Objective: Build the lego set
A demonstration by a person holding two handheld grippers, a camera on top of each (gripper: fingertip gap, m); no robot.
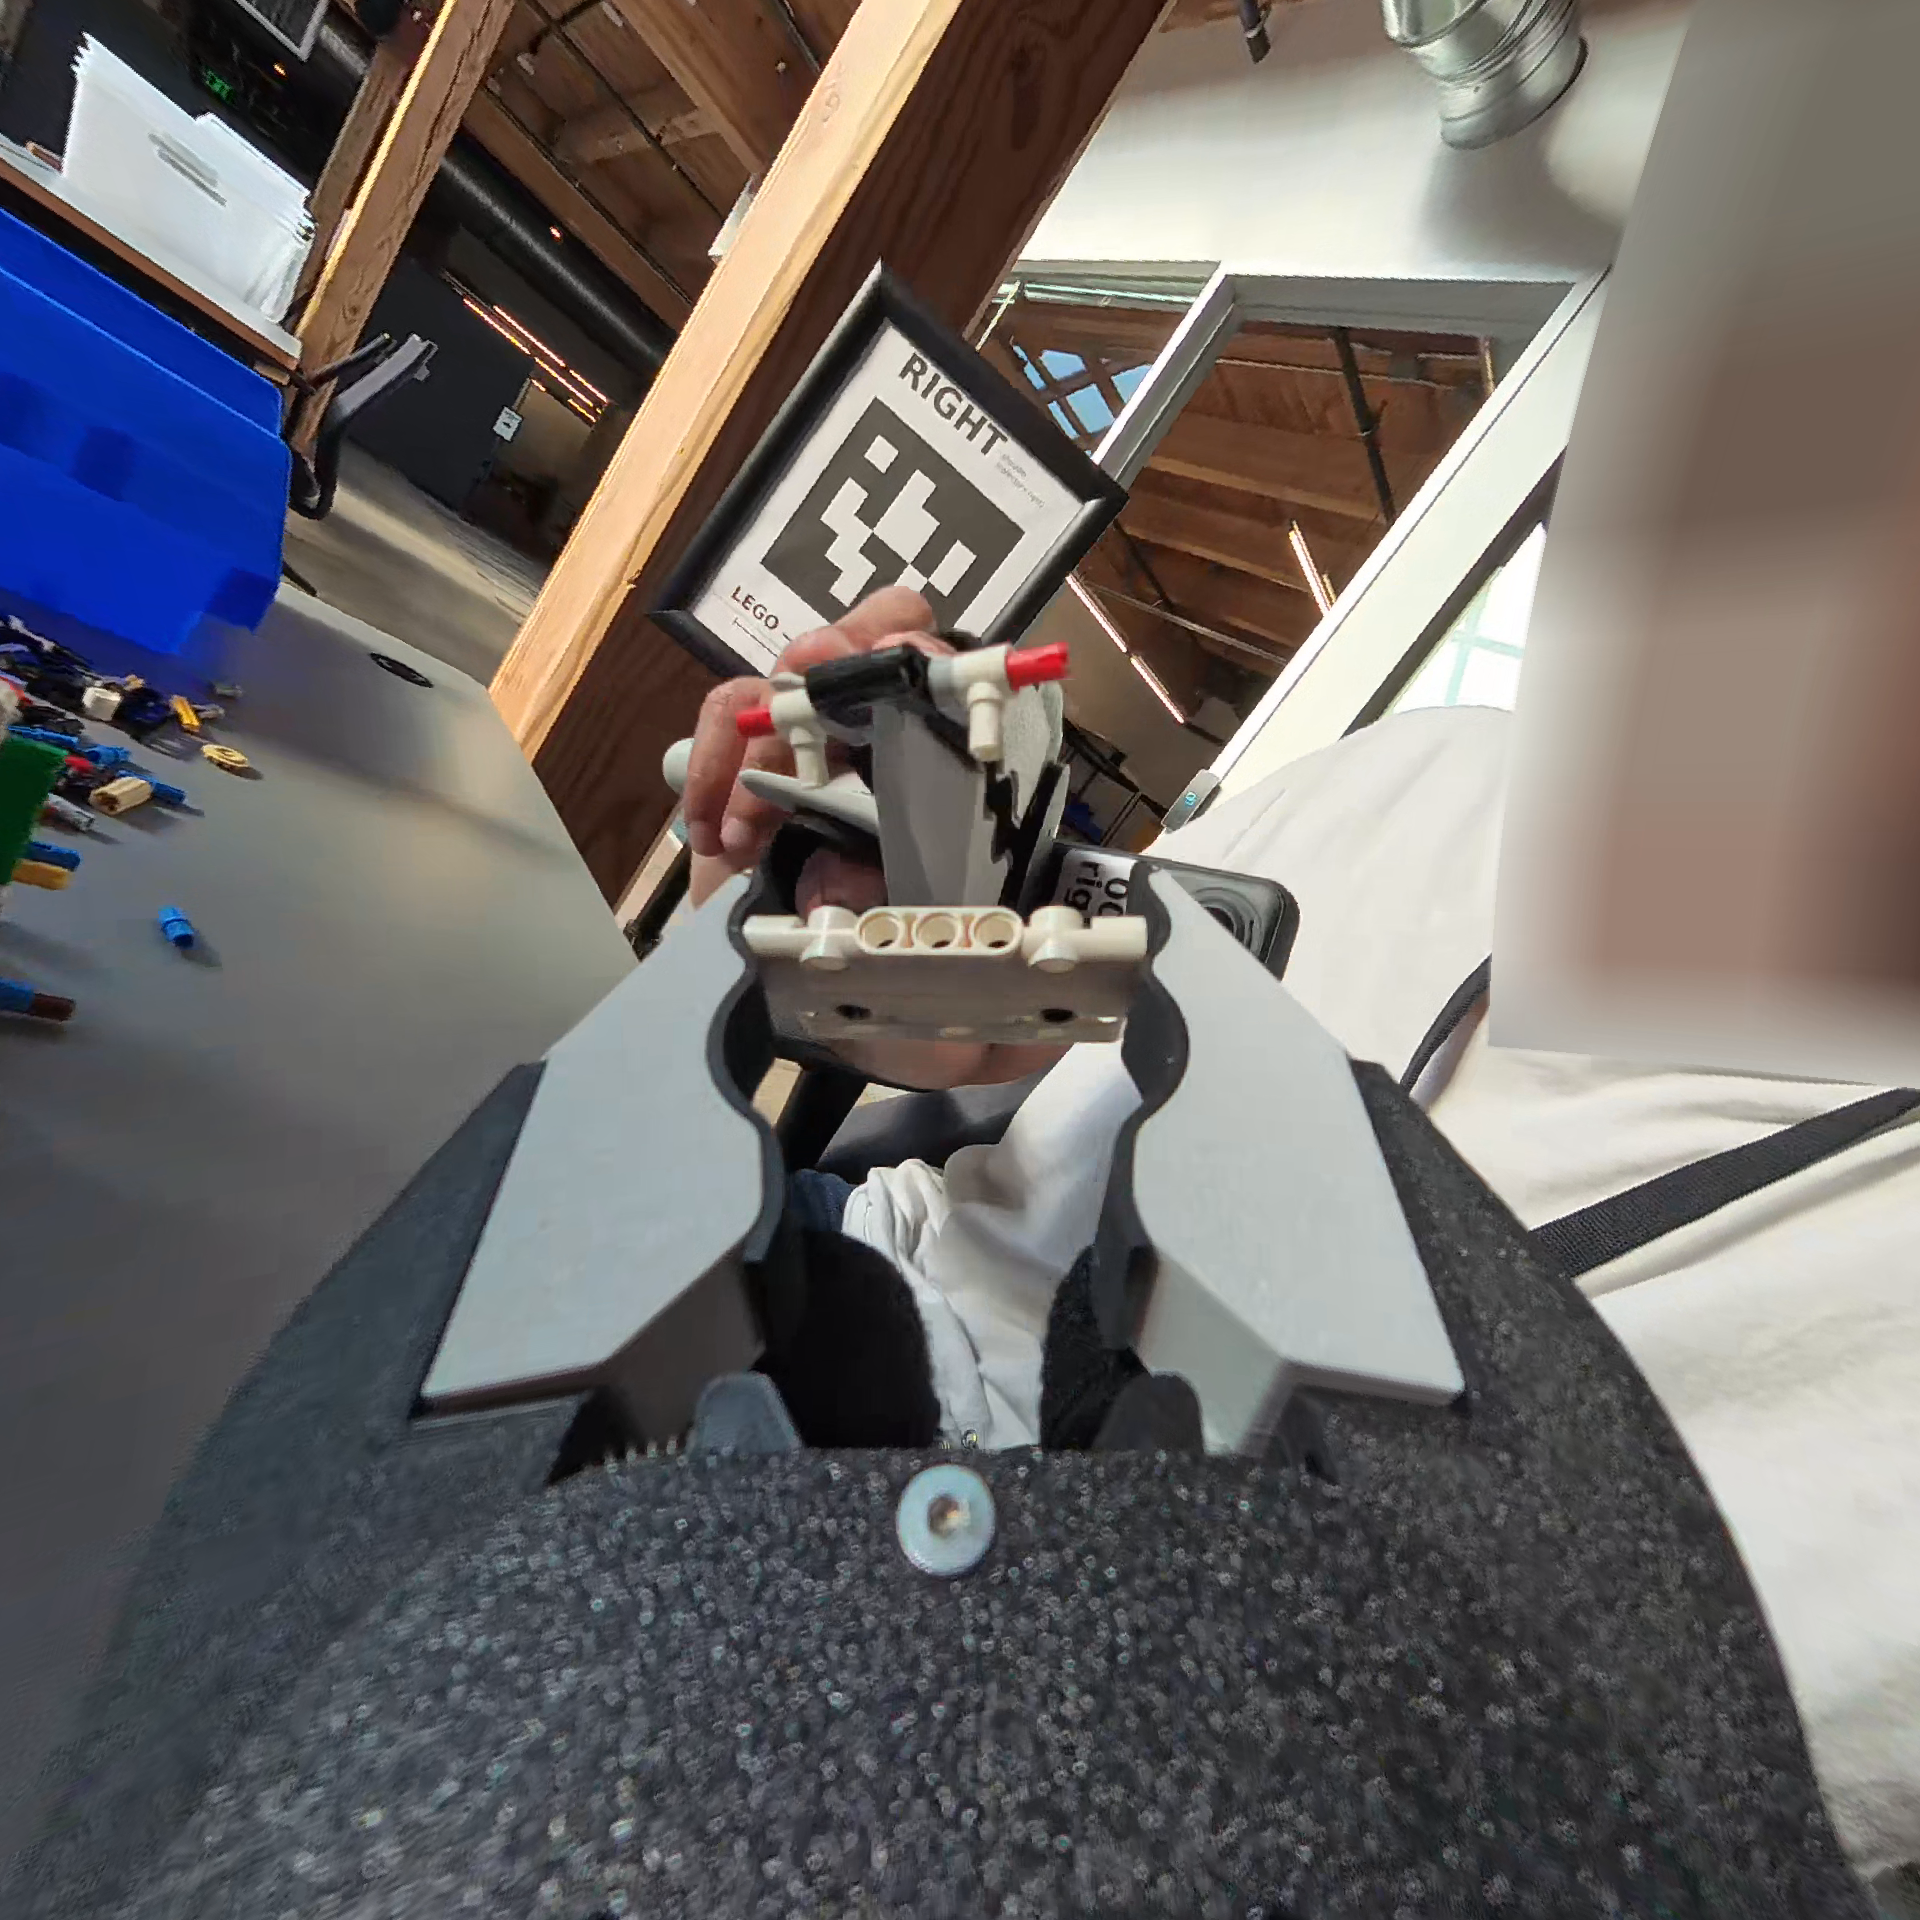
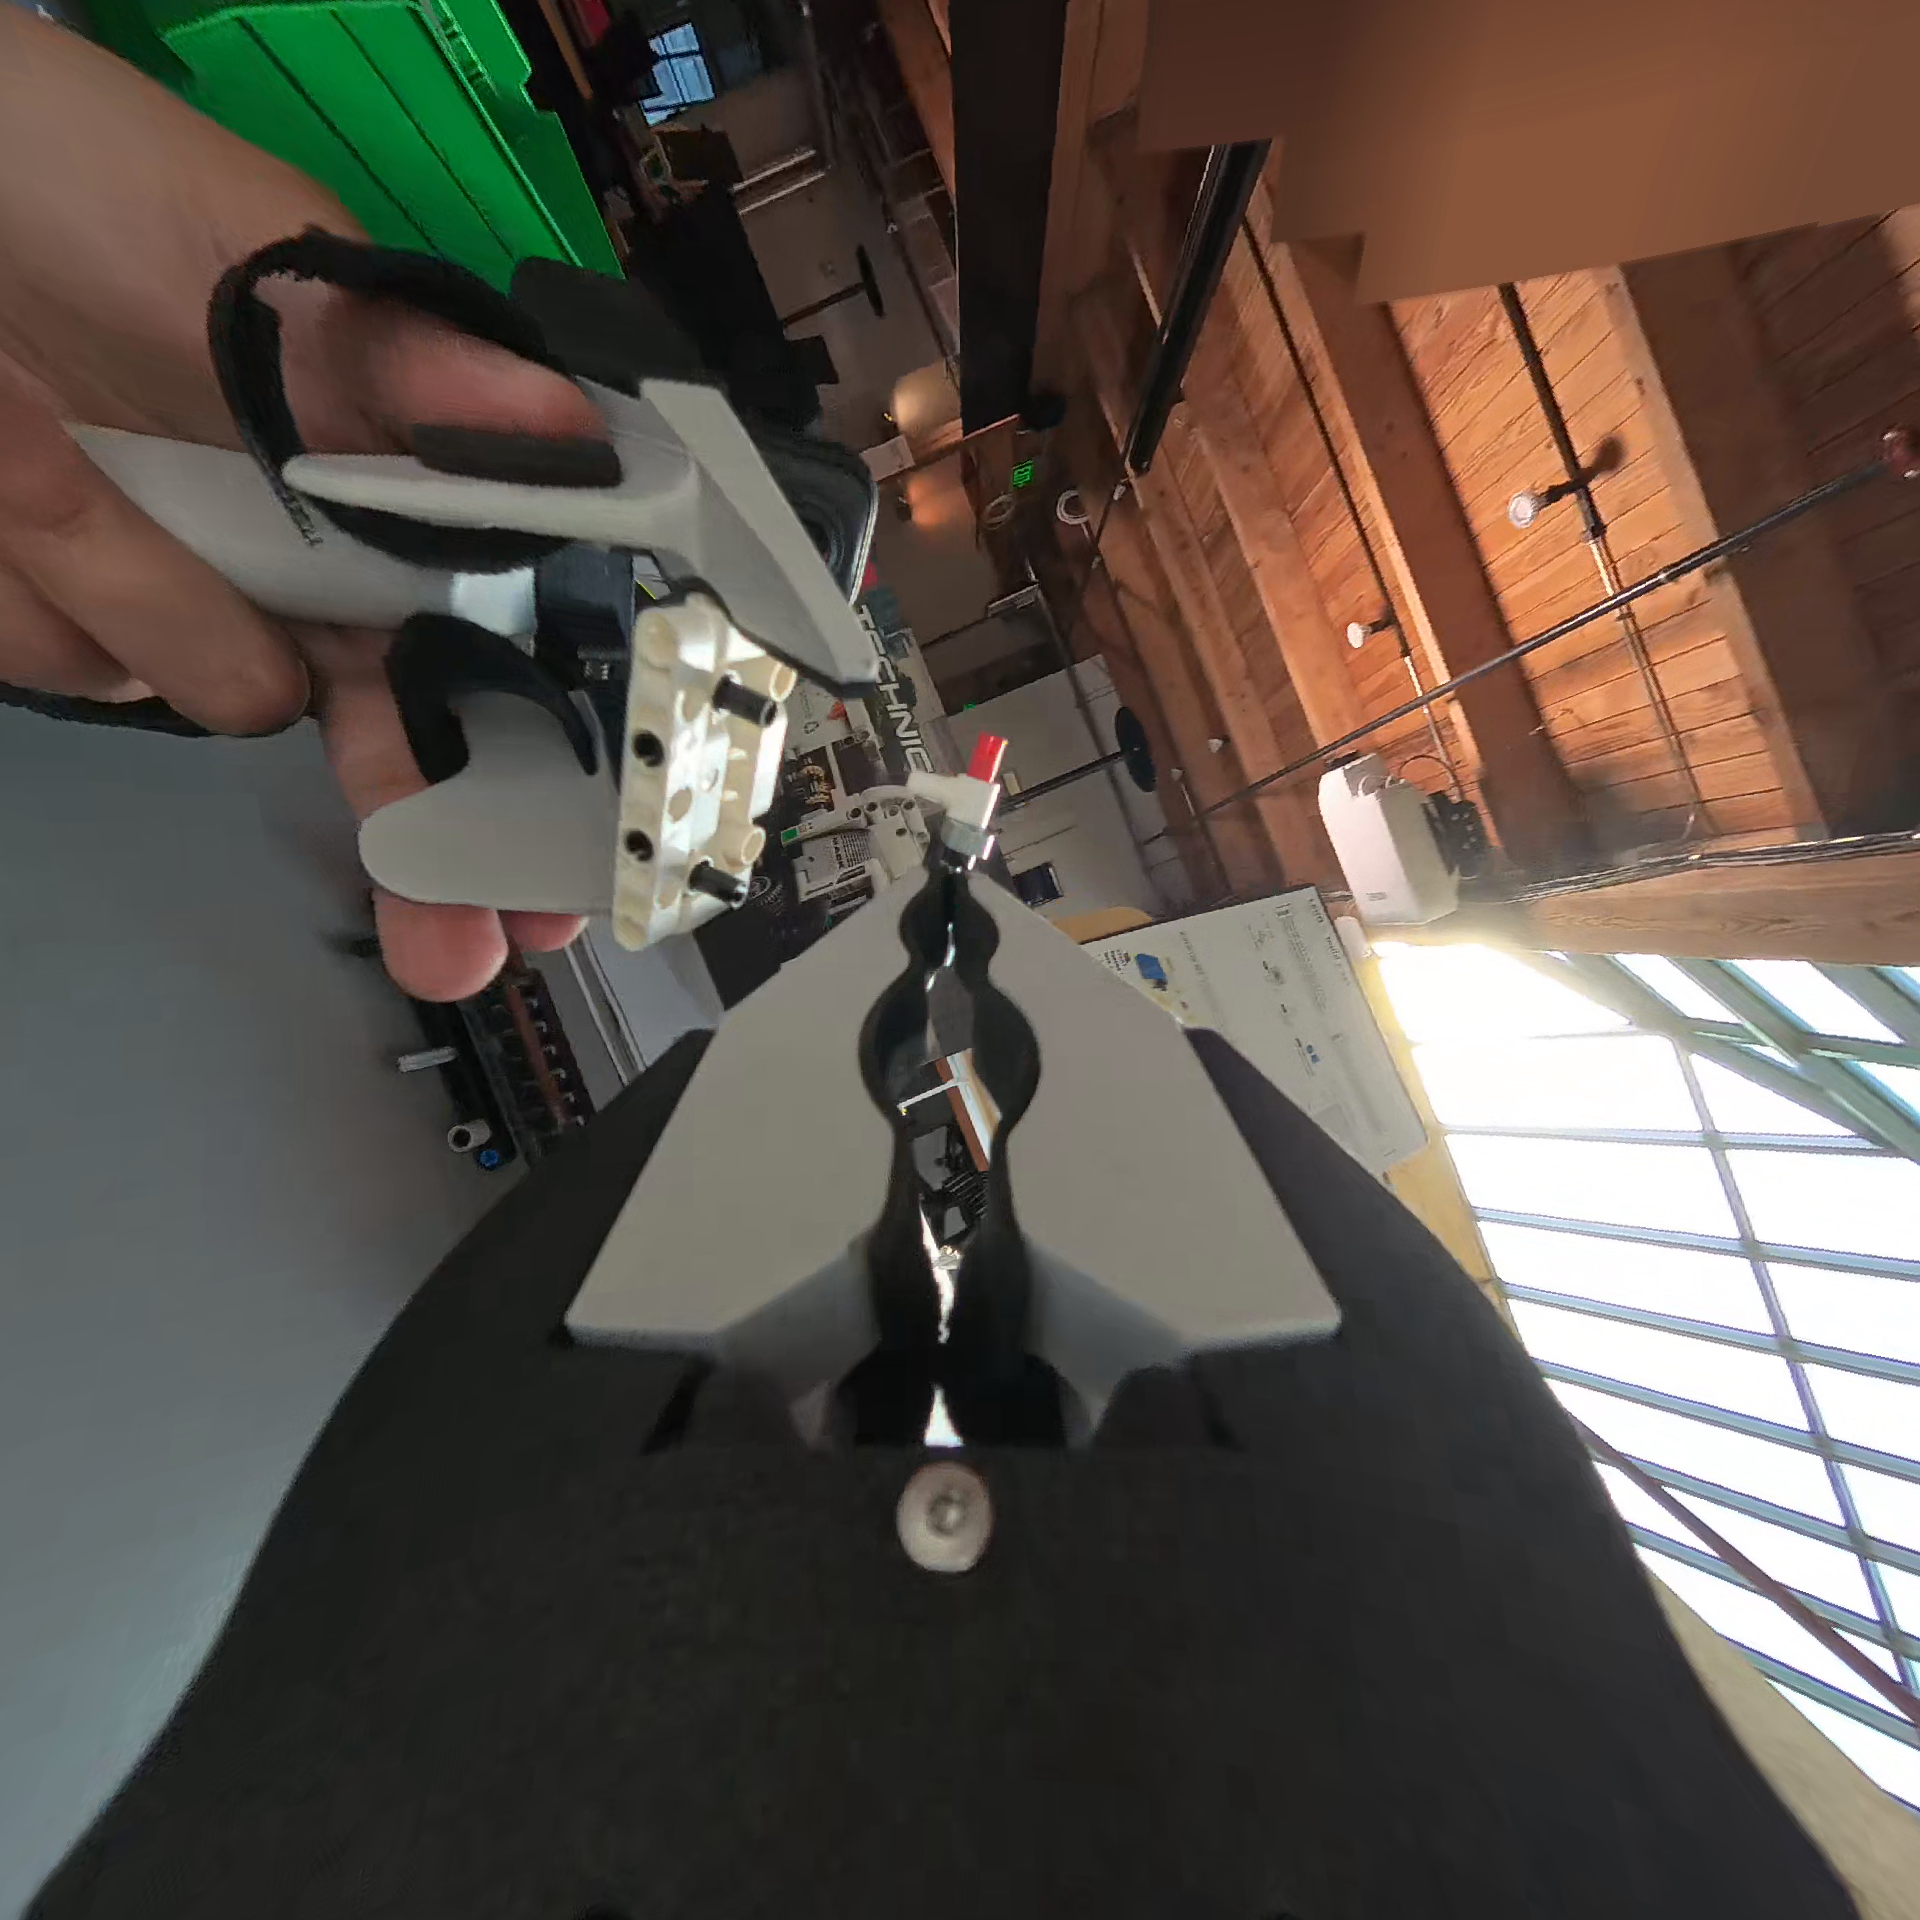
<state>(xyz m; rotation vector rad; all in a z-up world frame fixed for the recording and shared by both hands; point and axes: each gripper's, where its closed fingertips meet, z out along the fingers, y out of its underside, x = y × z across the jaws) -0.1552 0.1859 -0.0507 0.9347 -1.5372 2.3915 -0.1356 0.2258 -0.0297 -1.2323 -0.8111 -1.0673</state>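
Observation:
My left gripper (image 1: pixel 943 940) is shut on a flat white and grey brick assembly (image 1: pixel 940 982). Its pads press on the two ends, and a white three-hole beam lies along the far edge. The same assembly shows in the right wrist view (image 2: pixel 696 769) between the left gripper's fingers (image 2: pixel 488 842), with black pins sticking out. My right gripper (image 2: pixel 951 894) is shut on a small piece seen edge-on, with a white connector and a red pin (image 2: pixel 982 753). In the left wrist view this piece is a black beam (image 1: pixel 868 681) with white connectors and red pins at both ends, just beyond the white assembly.
A grey table (image 1: pixel 312 1039) carries loose small bricks (image 1: pixel 104 790) and a blue bin (image 1: pixel 125 457) at the left. A framed marker sign (image 1: pixel 904 488) leans on a wooden post (image 1: pixel 727 312). A person in a white shirt (image 1: pixel 1610 1195) is at the right. A green bin (image 2: pixel 364 125) shows in the right wrist view. One gripper's finger ends stand about 4 cm off the other's.

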